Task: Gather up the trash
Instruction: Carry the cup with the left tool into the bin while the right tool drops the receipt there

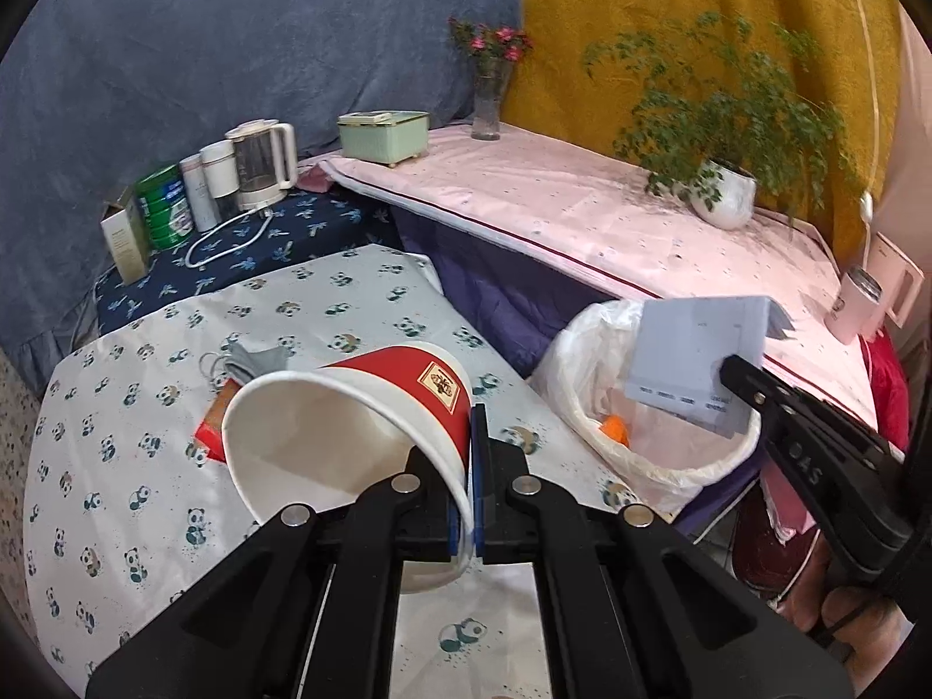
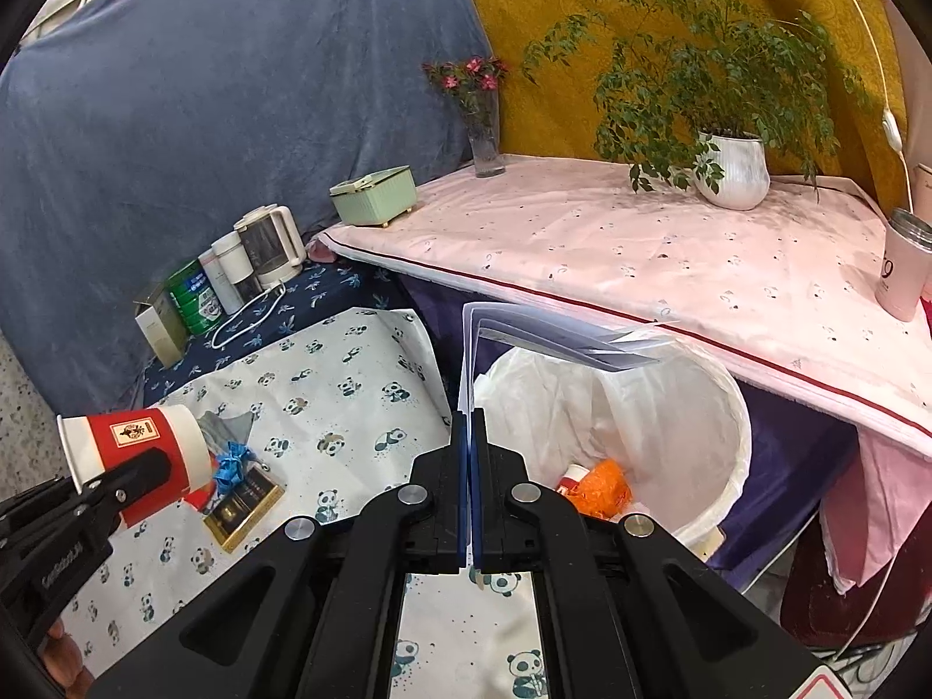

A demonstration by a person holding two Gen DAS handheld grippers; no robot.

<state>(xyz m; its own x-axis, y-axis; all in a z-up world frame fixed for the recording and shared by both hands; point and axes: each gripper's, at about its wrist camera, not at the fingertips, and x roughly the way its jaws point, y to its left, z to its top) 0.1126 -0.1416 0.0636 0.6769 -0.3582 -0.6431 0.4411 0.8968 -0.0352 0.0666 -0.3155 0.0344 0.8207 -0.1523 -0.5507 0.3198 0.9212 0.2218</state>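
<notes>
Left gripper point(image 1: 464, 477) clamps the paper cup point(image 1: 349, 425) by its rim wall, above the table point(image 1: 116, 466). Right gripper point(image 2: 469, 454), closed tight, pinches folded paper point(image 2: 553, 332) over the bin point(image 2: 716, 408). Risks: thin rim could buckle and slip; paper could catch the bin's edge and fall outside.

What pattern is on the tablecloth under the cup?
White tablecloth printed with small pandas; clearest in the right wrist view, below the cup.

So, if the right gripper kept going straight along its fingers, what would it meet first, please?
Probably the trash bin: the right gripper, shut on the folded paper, points over its near rim toward the liner's far wall, though depth is unclear.
</notes>
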